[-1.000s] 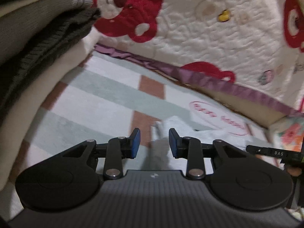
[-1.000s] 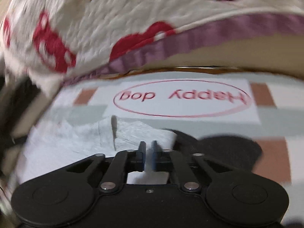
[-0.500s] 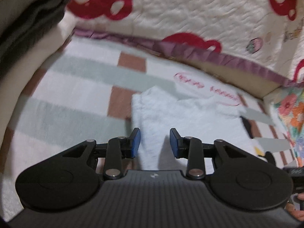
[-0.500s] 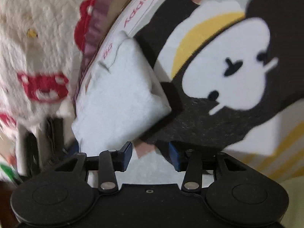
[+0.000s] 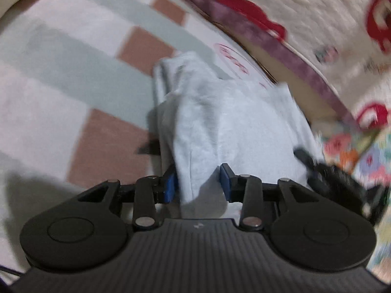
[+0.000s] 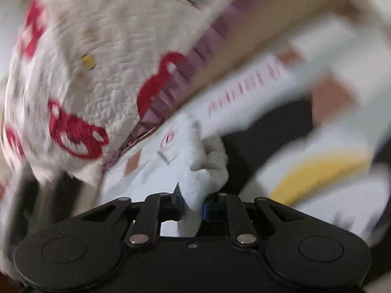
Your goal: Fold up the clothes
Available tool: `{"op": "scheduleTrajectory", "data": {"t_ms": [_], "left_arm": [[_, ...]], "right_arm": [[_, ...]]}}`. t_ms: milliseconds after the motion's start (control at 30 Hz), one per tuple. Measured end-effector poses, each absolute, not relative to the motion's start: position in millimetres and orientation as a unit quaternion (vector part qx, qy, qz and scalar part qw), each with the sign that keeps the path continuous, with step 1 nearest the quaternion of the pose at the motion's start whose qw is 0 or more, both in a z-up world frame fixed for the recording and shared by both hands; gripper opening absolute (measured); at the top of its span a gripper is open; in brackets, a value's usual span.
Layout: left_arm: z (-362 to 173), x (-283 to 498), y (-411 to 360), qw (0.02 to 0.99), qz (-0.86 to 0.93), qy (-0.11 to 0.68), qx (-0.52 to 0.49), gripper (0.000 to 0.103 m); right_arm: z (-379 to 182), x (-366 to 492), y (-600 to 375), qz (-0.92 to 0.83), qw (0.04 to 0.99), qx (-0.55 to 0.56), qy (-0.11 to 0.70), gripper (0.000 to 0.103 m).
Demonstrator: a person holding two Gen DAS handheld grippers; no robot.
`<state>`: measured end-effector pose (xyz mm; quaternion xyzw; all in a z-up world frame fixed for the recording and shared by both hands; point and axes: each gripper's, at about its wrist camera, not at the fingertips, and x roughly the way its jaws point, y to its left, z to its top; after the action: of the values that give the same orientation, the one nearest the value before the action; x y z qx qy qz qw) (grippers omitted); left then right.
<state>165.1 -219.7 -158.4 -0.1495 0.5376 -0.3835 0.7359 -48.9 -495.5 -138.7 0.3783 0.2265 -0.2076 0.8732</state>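
White cloth (image 5: pixel 234 127), a soft fleecy garment, lies bunched on a checked blanket (image 5: pixel 73 78) of white, pale green and brown squares. In the left wrist view a raised fold of it runs down between the blue pads of the left claw (image 5: pixel 198 183); the jaws stand apart, with the fold filling much of the gap and touching the left pad. Behind the cloth, a quilt (image 5: pixel 317 19) with red bear prints and a purple ruffled edge rises along the far side. A dark blurred shape (image 5: pixel 330 175) sits at the right edge of the cloth, too smeared to make out.

In the right wrist view the right claw (image 6: pixel 193 206) is closed on a corner of the cloth (image 6: pixel 195 171), with fabric pinched between its pads. Beside it the blanket shows a black, white and yellow cartoon print (image 6: pixel 317 171). Both views are blurred.
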Motion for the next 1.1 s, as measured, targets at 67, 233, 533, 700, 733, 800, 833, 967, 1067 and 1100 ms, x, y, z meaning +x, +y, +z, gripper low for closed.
{"op": "scheduleTrajectory", "data": {"t_ms": [67, 233, 533, 700, 733, 800, 833, 967, 1067, 1100], "left_arm": [[-155.0, 159.9, -229.4, 0.759, -0.382, 0.513, -0.127, 0.048], [-159.0, 170.9, -236.9, 0.818, -0.347, 0.449, -0.094, 0.071], [-169.1, 214.6, -246.3, 0.813, -0.368, 0.429, -0.138, 0.070], [-175.1, 226.3, -248.2, 0.793, -0.382, 0.445, -0.164, 0.064], [-176.5, 226.1, -250.4, 0.792, -0.382, 0.446, -0.165, 0.059], [-176.9, 224.8, -257.9, 0.788, -0.388, 0.453, -0.153, 0.048], [-178.0, 223.9, -261.6, 0.784, -0.393, 0.457, -0.150, 0.036], [-175.4, 216.3, -269.6, 0.787, -0.413, 0.443, -0.118, 0.020], [-164.4, 208.7, -270.0, 0.789, -0.431, 0.428, -0.094, 0.015], [-160.4, 205.1, -268.5, 0.786, -0.439, 0.425, -0.101, 0.014]], "right_arm": [[-142.1, -46.1, -515.1, -0.226, 0.869, 0.371, 0.235, 0.016], [-152.7, -57.4, -522.8, -0.235, 0.852, 0.398, 0.244, 0.020], [-169.9, -81.7, -536.1, -0.236, 0.821, 0.454, 0.254, 0.045], [-183.1, -83.9, -545.4, -0.201, 0.806, 0.505, 0.233, 0.046], [-184.5, -82.2, -545.9, -0.196, 0.806, 0.509, 0.230, 0.047], [-181.4, -74.4, -545.3, -0.183, 0.816, 0.495, 0.235, 0.048], [-178.6, -69.6, -545.7, -0.174, 0.824, 0.482, 0.240, 0.049], [-167.2, -50.8, -547.0, -0.136, 0.854, 0.430, 0.261, 0.019], [-144.4, -40.6, -545.7, -0.106, 0.890, 0.350, 0.271, 0.016], [-134.9, -37.7, -544.0, -0.105, 0.900, 0.321, 0.276, 0.015]]}}
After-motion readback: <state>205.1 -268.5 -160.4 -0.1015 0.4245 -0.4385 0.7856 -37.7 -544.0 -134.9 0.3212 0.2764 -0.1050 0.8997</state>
